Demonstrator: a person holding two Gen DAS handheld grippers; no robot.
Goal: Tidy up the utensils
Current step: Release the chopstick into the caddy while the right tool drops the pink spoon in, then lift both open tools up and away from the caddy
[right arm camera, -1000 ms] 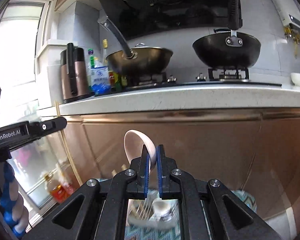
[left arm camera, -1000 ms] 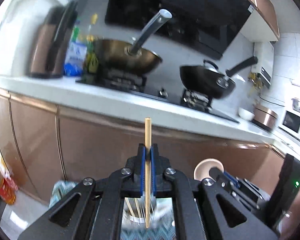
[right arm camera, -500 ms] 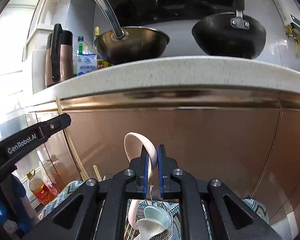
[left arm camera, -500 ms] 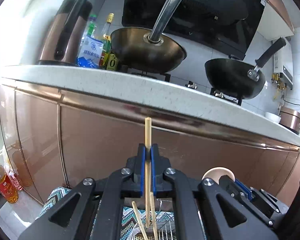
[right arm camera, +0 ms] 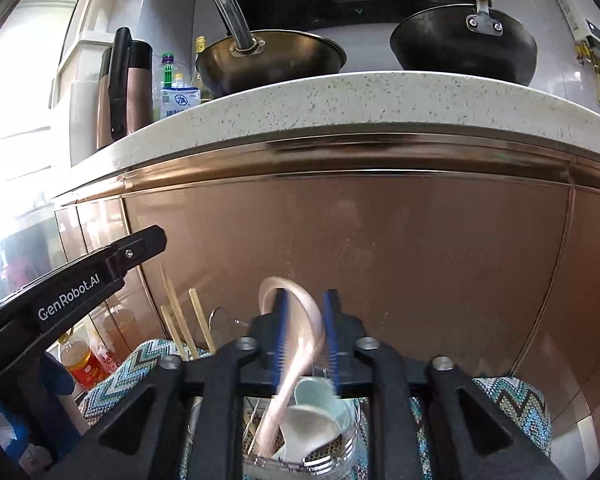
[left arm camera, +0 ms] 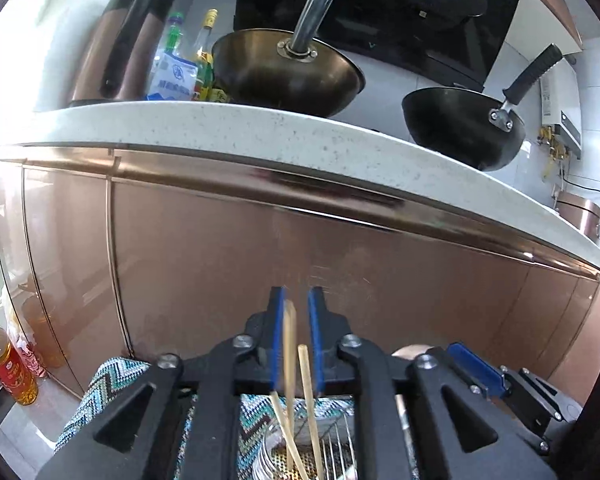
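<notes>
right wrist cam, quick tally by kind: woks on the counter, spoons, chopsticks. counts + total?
Woks: 2
Spoons: 3 (one pink, one white, one pale blue)
Chopsticks: 3 (one blurred)
Total: 8

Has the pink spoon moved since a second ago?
Yes. The pink spoon has dropped with the right gripper against the counter edge, toward the holder; the jaws have just been opening, spoon between them.

A home kitchen: two woks (left arm camera: 288,68) on a stove above the tool, a speckled countertop (right arm camera: 380,96), copper cabinet doors (left arm camera: 300,260) ahead.
</notes>
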